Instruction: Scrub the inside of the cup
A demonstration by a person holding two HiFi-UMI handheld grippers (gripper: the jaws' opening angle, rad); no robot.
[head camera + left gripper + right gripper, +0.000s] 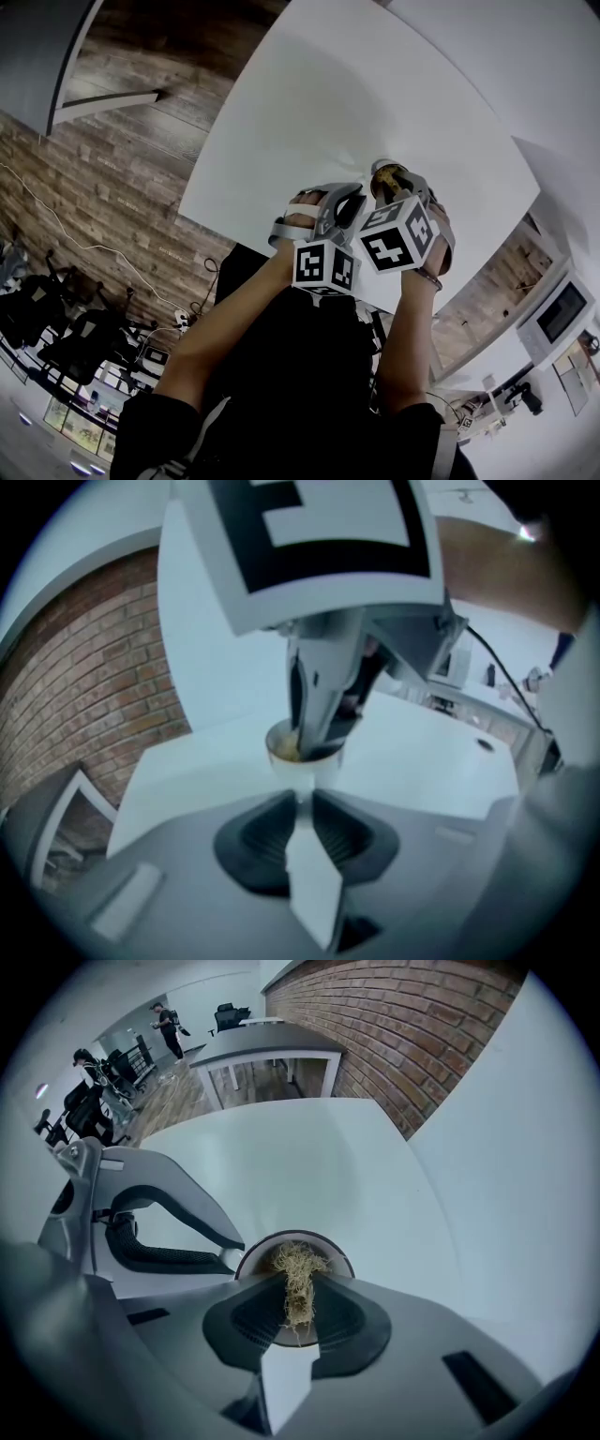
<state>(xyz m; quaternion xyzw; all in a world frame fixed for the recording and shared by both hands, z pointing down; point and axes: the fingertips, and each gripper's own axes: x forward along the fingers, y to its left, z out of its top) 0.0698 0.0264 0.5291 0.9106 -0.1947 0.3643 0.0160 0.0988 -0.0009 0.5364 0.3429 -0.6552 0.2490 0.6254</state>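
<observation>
While I am watching both feeds, left gripper (305, 797): clamping onto the cup (302, 766).
Right gripper (298, 1290): pinching a straw-coloured scrubber (298, 1265), dipping it inside the cup.
Cup: sitting between both grippers — white table (328, 112) beneath.

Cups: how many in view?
1. The cup is over the white table, gripped by the left gripper; the right gripper holds a fibre scrubber in its mouth. None visible elsewhere.
</observation>
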